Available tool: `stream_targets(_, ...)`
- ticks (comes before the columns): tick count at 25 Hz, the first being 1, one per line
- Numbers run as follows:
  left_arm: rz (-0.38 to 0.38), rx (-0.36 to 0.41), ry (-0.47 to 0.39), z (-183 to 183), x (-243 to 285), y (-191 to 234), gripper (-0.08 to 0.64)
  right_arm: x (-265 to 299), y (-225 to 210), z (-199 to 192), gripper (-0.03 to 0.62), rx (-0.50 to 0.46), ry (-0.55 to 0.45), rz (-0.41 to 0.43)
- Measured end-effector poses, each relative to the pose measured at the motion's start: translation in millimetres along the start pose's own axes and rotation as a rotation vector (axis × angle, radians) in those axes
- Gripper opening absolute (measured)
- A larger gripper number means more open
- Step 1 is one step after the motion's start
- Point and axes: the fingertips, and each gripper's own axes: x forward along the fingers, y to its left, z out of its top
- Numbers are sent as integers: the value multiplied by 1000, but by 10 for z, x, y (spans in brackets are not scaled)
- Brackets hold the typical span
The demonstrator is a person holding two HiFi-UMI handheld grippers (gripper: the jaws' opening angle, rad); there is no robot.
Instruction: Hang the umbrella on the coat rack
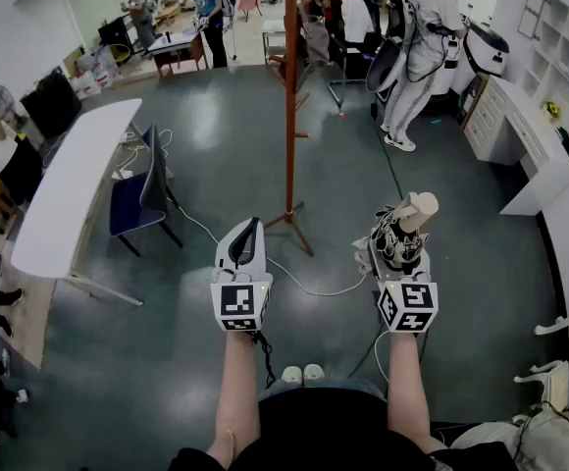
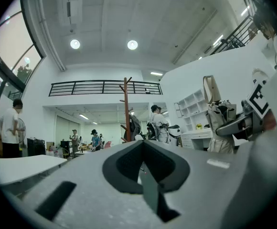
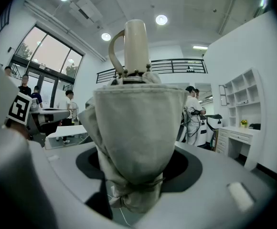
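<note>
Now the umbrella (image 3: 133, 128), handle foremost, is pinched in the right claw (image 1: 398, 235), short and right of the coat rack (image 1: 290, 116); the left claw (image 1: 246, 230) is pressed together.

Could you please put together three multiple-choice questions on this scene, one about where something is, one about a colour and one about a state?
1. In the head view, where does the coat rack stand?
A. On the floor ahead, its pole rising in the middle of the picture
B. At the far left edge of the picture
C. At the bottom edge of the picture

2. What colour is the coat rack's pole?
A. White
B. Reddish-brown
C. Blue

3. What state is the umbrella in?
A. Hanging on the coat rack
B. Lying on the floor
C. Folded and clamped in the right gripper

Answers:
1 A, its pole rises mid-picture from feet on the grey floor.
2 B, the pole shows reddish-brown in the head view.
3 C, the right gripper view shows the jaws closed on its bundled fabric.
</note>
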Motion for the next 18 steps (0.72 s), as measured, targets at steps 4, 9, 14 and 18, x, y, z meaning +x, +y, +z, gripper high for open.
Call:
stream_targets(4,-2,1,5,-49,6,10,6,-3,2,14,293,-1,-3,1)
stream_targets(9,0,-3,9,-59,-8,1,6,-18,5,10,293,-2,0,5)
stream_targets(14,4,-4,16,-67,11,15,6,0,1,10,293,2,6,8)
stream_targets(18,1,-6,19,-76,5,7,6,2,10,-11,295,7,7,16)
